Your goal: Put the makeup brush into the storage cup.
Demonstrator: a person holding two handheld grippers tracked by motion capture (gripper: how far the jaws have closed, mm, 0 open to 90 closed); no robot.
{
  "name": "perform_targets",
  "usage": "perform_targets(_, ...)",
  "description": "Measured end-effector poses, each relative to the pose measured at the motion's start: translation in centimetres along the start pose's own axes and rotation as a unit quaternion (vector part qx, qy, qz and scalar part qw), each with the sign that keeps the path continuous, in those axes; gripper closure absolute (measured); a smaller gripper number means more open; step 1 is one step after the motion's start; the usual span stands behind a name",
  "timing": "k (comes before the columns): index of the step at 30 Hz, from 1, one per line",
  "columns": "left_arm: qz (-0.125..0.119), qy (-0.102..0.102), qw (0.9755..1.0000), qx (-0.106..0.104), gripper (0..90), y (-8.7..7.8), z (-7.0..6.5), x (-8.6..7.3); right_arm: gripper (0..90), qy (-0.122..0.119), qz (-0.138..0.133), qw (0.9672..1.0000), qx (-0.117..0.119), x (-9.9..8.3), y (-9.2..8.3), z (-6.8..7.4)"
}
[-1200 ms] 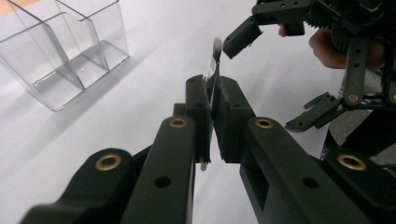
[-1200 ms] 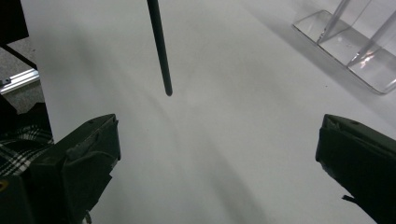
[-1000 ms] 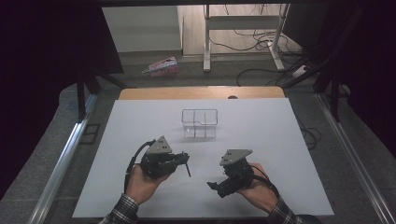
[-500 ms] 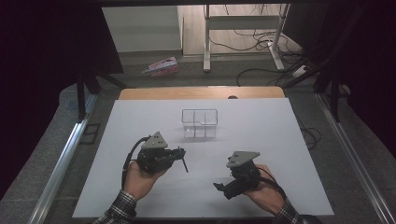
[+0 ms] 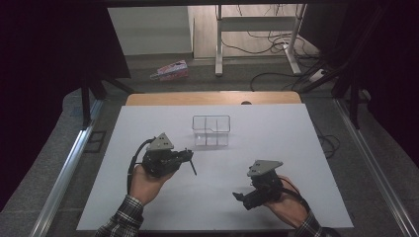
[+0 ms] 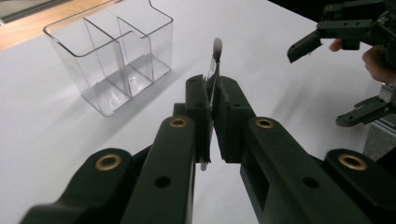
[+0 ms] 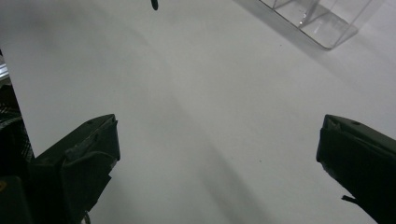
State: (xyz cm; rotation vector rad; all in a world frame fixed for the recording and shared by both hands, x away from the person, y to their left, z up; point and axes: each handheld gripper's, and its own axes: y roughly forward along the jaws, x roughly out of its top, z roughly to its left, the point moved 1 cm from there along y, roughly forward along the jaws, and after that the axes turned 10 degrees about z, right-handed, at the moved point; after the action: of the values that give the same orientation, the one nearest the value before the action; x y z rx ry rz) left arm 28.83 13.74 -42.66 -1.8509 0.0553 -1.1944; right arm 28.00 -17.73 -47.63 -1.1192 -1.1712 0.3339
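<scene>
A dim room surrounds a white desk (image 5: pixel 296 148) in the high view, with a grey floor, a pink-printed packet (image 5: pixel 169 70) lying beyond the desk at 11 o'clock, cables (image 5: pixel 276 47) trailing at 1 o'clock and a pale frame leg standing at 12 o'clock. A wooden strip runs along the desk's far edge. Near the desk's middle stands a clear organizer (image 5: pixel 211 130), divided into compartments. At 8 o'clock from it the left tool (image 5: pixel 187 157) sits in a hand with a plaid cuff, and a thin dark brush (image 5: pixel 190 165) slants down from its jaws toward the desk. At 5 o'clock from the organizer the right tool (image 5: pixel 240 198) is held low, well apart from both box and brush.

The left gripper view gives what the high view cannot: the jaws are clamped on the brush (image 6: pixel 213 70), whose handle runs up between the pads and ends in a pale, blurred tuft (its lower end pokes out beneath). The organizer (image 6: pixel 112 56) stands at 10 o'clock, empty, and the other tool (image 6: pixel 322 42) hangs at 2 o'clock.

In the right gripper view the right tool (image 7: pixel 217 154) has its jaws spread wide over bare desk (image 7: pixel 201 93), nothing between them; a corner of the organizer (image 7: pixel 322 18) shows at 1 o'clock, and a dark tip at 12 o'clock.
</scene>
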Motion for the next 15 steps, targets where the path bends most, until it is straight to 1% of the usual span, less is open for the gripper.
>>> perform_targets(4, -0.006, -0.004, 1.0000, 0.002, 85.2, -0.2, 0.5, 0.2, 0.0, 0.006, -0.006, 0.9999, -0.005, -0.3, -0.4, -0.2)
perform_targets(15, -0.013, -0.002, 0.9999, 0.008, 85.1, -0.2, 1.4, 0.6, 0.0, 0.015, 0.006, 0.9995, -0.026, -1.3, -0.8, -0.5)
